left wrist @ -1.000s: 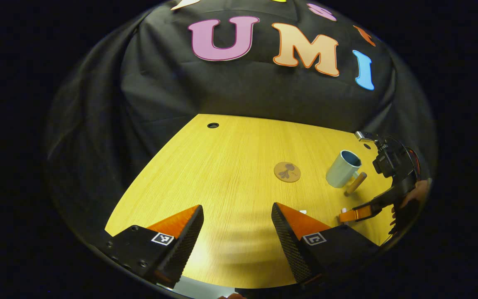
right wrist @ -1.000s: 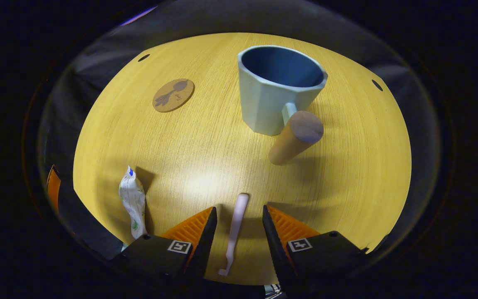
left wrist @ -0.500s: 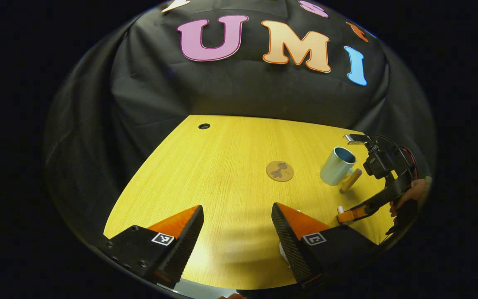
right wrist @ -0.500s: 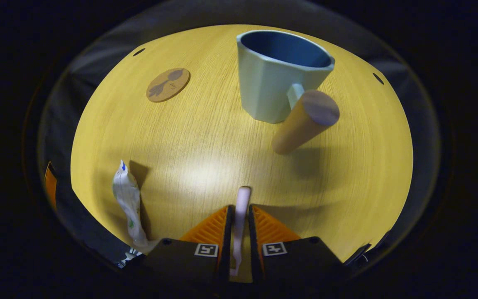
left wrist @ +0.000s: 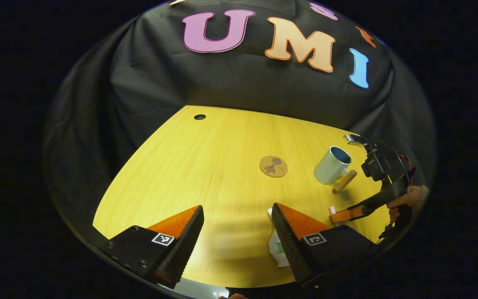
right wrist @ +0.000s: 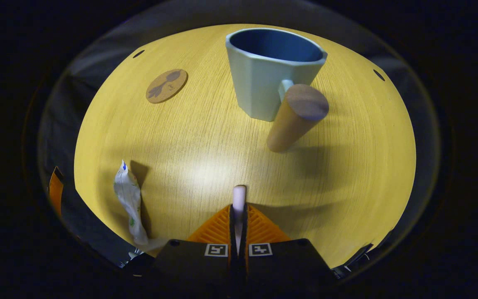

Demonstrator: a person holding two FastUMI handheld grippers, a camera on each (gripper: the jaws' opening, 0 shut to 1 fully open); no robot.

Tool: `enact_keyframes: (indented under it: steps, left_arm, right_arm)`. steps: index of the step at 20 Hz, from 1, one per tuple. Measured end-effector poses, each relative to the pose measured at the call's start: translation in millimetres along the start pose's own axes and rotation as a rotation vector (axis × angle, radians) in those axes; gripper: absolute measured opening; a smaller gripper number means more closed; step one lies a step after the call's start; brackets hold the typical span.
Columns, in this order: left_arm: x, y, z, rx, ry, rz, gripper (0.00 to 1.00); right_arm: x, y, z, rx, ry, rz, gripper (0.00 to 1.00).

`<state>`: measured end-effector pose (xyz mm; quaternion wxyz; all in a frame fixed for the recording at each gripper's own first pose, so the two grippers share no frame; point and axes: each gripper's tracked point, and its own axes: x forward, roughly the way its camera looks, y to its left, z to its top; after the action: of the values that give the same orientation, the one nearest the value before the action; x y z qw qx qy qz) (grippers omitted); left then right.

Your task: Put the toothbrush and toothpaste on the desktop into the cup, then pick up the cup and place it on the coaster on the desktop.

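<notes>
My right gripper point(right wrist: 238, 216) is clamped on the pale pink toothbrush point(right wrist: 238, 198), whose tip pokes out ahead of the fingers. My left gripper point(left wrist: 237, 226) stands apart, the toothpaste point(left wrist: 275, 245) lying on the table point(left wrist: 206, 166) just beside its right finger. I count 1 toothbrush, 1 white crumpled toothpaste tube, 1 pale blue cup point(right wrist: 270, 70) with a wooden handle, upright, and 1 round brown coaster point(right wrist: 167, 85) left of it.

Right gripper point(right wrist: 238, 216) jaws clamp the toothbrush point(right wrist: 239, 196); cup point(right wrist: 270, 72) stands beyond.
</notes>
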<state>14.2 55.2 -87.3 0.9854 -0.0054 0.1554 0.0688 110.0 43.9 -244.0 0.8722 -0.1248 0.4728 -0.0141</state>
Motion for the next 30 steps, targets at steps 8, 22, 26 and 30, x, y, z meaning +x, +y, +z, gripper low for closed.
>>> enact_keyframes:
  steps: [8, 22, 26, 30]
  left_arm:
    - [22, -45, -27, -0.017, 0.191, -0.104, 0.95]
    - [66, -69, -86, -0.034, 0.577, -0.095, 0.84]
    - [71, -77, -94, -0.046, 0.629, -0.098, 0.68]
    - [73, -74, -102, -0.037, 0.665, -0.083, 0.45]
  right_arm:
    - [-15, 0, -5, 0.063, -0.08, 0.064, 0.03]
    - [-54, -25, -29, 0.162, -0.174, 0.077, 0.04]
    - [-56, -39, -32, 0.205, -0.191, 0.064, 0.04]
    - [-59, -47, -33, 0.231, -0.201, 0.061, 0.04]
